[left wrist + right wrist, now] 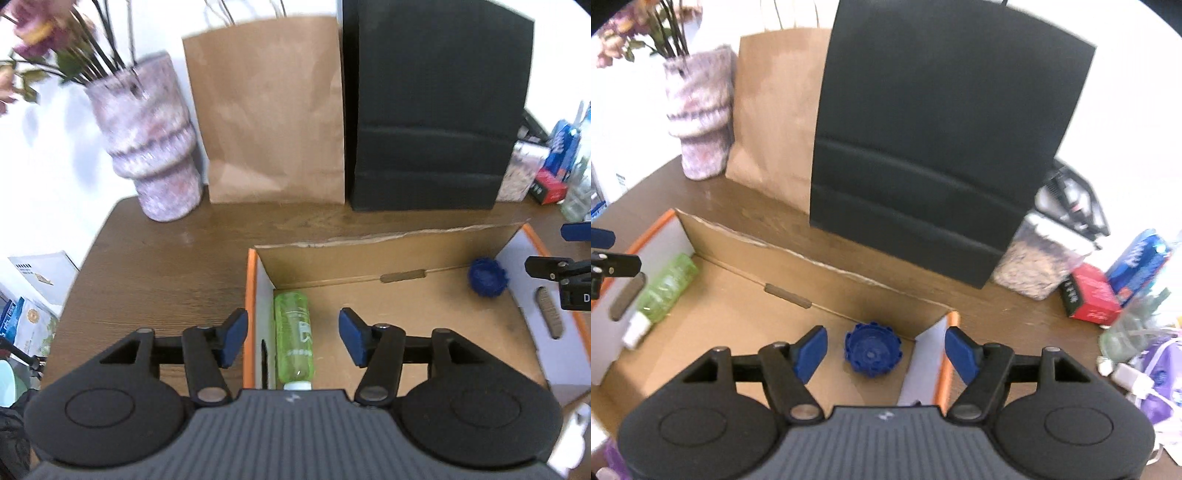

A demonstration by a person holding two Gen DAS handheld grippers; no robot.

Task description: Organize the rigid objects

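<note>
- Green plastic bottle (294, 338) lying against left wall of open cardboard box (388, 236).
- Blue ridged round cap (872, 349) near box's right wall.
- Left gripper (293, 336) and right gripper (885, 350): 2 sets of jaws parted, gripping nothing.

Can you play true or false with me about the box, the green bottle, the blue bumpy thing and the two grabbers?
1. The green bottle lies on its side inside the cardboard box. True.
2. The blue bumpy thing sits on the table outside the box. False: it rests on the box floor, near the orange-edged end wall.
3. The left gripper is squeezing the bottle. False: its pads stand apart, clear of the bottle.
4. The right gripper is open and holds nothing. True.
5. A brown paper bag stands beside a black bag behind the box. True.
</note>
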